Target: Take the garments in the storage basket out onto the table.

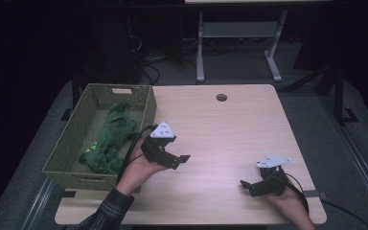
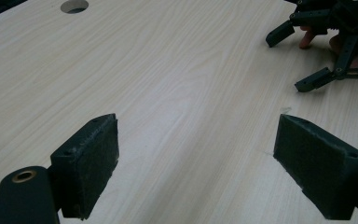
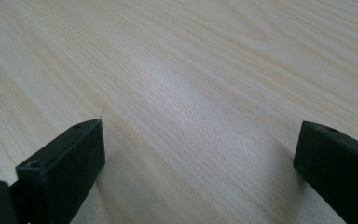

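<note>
Both my jaw pairs wide apart, gripping nothing. Crumpled green cloth [image 1: 109,139] sits inside olive woven basket [image 1: 72,170], off to outer side of left gripper [image 1: 175,160], behind where its jaws point. Cloth long axis runs along basket length. Left gripper nearer; right gripper [image 1: 250,185] well apart, over bare light wooden table [image 1: 230,124].

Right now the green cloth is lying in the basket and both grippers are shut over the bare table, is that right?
Not quite: the left gripper and right gripper are open, as each gripper view shows. The green cloth does lie in the basket, and both grippers are over the bare table.
</note>
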### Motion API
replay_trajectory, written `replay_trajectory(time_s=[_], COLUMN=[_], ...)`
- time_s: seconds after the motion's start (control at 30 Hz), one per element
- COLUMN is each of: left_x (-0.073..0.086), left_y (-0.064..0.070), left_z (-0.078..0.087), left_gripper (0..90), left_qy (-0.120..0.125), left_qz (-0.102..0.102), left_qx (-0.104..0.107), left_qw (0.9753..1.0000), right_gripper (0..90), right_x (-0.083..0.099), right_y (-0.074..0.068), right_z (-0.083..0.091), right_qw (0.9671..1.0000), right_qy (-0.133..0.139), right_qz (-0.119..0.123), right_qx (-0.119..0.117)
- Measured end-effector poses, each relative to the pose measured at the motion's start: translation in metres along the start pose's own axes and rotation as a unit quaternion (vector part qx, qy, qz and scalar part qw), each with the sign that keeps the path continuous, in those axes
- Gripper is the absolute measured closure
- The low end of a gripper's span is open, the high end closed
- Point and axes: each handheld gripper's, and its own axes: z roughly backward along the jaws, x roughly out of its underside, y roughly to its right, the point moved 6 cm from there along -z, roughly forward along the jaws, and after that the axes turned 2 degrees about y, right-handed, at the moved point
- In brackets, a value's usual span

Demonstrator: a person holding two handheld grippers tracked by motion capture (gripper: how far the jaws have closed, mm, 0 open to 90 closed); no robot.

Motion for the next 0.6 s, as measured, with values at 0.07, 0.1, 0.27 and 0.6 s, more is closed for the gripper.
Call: replay_trajectory(time_s=[0.07, 0.1, 0.27, 0.6], left_x=[-0.002, -0.003, -0.007, -0.013], left_y=[-0.003, -0.005, -0.012, -0.025], left_z=[0.003, 0.004, 0.010, 0.019], left_gripper=[13.6, 13.6, 13.6, 13.8], left_qy=[0.001, 0.000, -0.002, -0.007], left_qz=[-0.004, -0.005, -0.009, -0.003], left_qx=[-0.002, -0.003, -0.006, -0.010], left_qw=[1.0000, 1.0000, 0.9999, 0.9999], right_gripper=[1.6, 1.6, 1.6, 1.6], right_x=[0.000, 0.000, 0.000, 0.000], right_y=[0.000, 0.000, 0.000, 0.000], right_z=[0.000, 0.000, 0.000, 0.000], right_qw=[1.0000, 1.0000, 1.0000, 1.0000], right_qy=[0.000, 0.000, 0.000, 0.000], right_qz=[0.000, 0.001, 0.000, 0.001], right_qx=[0.000, 0.000, 0.000, 0.000])
